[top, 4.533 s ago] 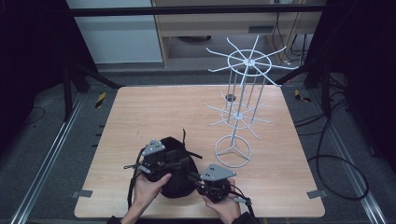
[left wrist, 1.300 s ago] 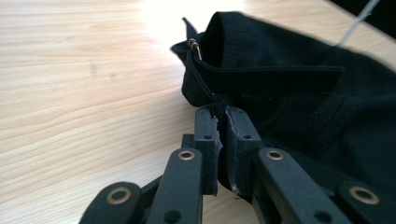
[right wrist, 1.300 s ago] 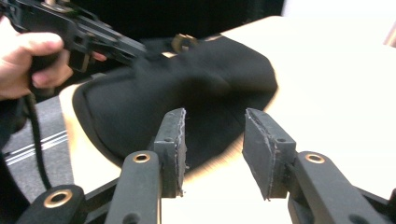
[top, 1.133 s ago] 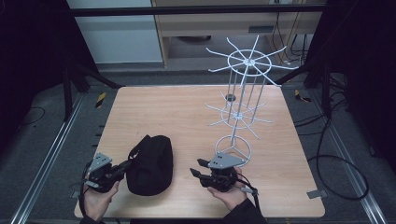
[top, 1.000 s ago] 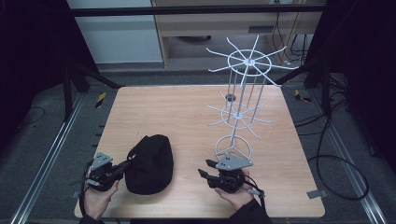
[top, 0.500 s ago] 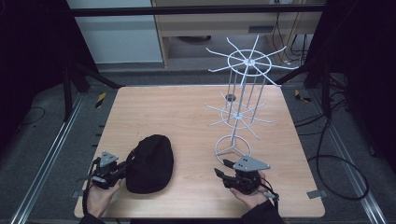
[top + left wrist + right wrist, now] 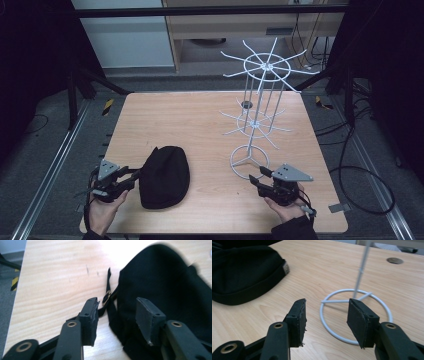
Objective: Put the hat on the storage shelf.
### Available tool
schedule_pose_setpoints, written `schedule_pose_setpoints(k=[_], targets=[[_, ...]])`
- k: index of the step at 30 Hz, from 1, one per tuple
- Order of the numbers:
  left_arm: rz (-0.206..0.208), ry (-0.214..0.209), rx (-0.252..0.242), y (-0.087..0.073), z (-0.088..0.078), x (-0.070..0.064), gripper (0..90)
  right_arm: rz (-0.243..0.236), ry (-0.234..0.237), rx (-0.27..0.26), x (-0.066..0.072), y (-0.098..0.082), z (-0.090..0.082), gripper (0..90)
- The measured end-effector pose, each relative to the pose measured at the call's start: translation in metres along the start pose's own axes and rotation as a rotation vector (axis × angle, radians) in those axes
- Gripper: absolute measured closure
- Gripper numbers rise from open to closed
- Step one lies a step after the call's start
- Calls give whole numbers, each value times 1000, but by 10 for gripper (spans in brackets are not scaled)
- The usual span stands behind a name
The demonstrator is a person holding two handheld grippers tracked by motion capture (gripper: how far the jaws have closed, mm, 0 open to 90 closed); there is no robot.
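Lying on the near-left part of the wooden counter point(image 7: 200, 125), a black cap point(image 7: 165, 176) rests flat with its strap point(image 7: 108, 293) trailing onto the bare wood. The left claw point(image 7: 131, 176), held in the person's left hand point(image 7: 102, 210), sits just beside the cap's left edge, pointing toward it. From the left gripper view, the left claw point(image 7: 117, 315) stands with its jaws wide apart; one jaw is over bare wood, the other over the black fabric, and the strap and the cap's edge lie between them. Whether either jaw touches the fabric cannot be told; nothing is clamped. A white wire rack point(image 7: 260, 100) stands upright on the right half of the counter, its ring base point(image 7: 249, 162) resting on the wood. The right claw point(image 7: 256, 177), held in the person's right hand point(image 7: 285, 207), sits just beside the near side of that ring base, well apart from the cap. From the right gripper view, the right claw point(image 7: 327, 320) has its jaws wide apart and empty, framing the near arc of the ring base point(image 7: 355, 312) without touching it; the cap point(image 7: 244, 272) lies off to the upper left.
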State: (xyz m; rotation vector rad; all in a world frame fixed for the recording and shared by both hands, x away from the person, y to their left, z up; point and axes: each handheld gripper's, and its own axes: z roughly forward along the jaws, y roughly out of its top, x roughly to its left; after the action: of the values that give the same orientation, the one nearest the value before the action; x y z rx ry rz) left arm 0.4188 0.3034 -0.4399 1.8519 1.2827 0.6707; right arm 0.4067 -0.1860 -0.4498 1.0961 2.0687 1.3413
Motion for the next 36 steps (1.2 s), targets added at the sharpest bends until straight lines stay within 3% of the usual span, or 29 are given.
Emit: schedule_pose_setpoints(k=[6, 15, 18, 24, 30, 36], targets=[[-4, -25, -62, 17, -16, -9, 490, 32, -47, 0, -16, -5, -11, 487], [16, -100, -53, 40, -21, -28, 447, 51, -121, 20, -36, -13, -20, 471], [53, -106, -30, 49, -16, -39, 442, 61, -129, 25, -38, -15, -21, 468], [85, -98, 42, 54, 2, -52, 430, 65, -141, 46, -46, -19, -23, 459], [114, -77, 139, 48, 25, -54, 441, 65, -144, 66, -48, -21, -23, 453], [102, -84, 196, 40, 38, -50, 474, 60, -145, 82, -49, -22, -20, 447]])
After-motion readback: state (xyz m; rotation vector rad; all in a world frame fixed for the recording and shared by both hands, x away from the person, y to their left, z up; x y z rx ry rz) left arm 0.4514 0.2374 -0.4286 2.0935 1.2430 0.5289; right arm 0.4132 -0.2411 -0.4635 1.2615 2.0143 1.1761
